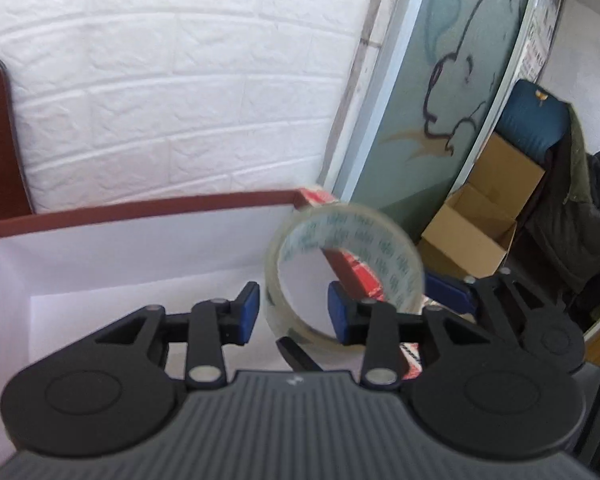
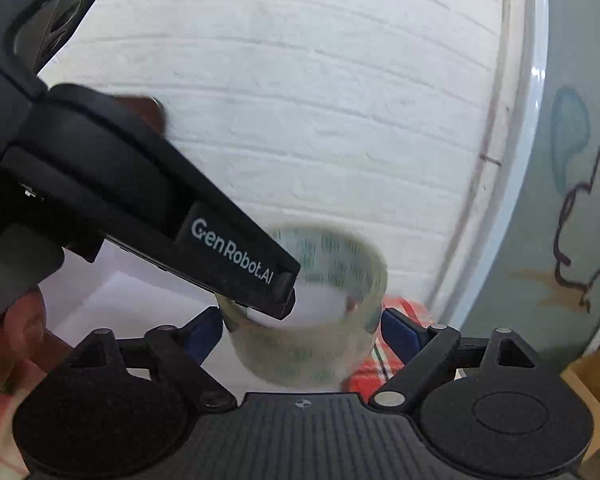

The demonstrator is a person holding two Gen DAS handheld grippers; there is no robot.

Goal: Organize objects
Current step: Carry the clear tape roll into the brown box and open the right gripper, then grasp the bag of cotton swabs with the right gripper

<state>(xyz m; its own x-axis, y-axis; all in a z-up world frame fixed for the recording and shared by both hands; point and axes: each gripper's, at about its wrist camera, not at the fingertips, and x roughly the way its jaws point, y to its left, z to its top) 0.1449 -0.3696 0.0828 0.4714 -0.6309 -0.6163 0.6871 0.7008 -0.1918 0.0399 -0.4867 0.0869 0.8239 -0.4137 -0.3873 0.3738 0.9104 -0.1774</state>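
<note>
Left wrist view: left claw partly open; one pad outside tape roll, other pad inside ring, grip on wall not confirmed. White-lined red box seen ahead of claw, cardboard box to right.

Right wrist view: right claw wide, pads flanking tape roll; contact blurred, cannot be told. Left claw's body crossing from left, tip in ring. Hand at left edge, checked cloth beneath.

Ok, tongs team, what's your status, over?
Right tongs shut on tape roll. Left tongs open, astride its wall. Roll over red box corner. Nothing in the way.
</note>
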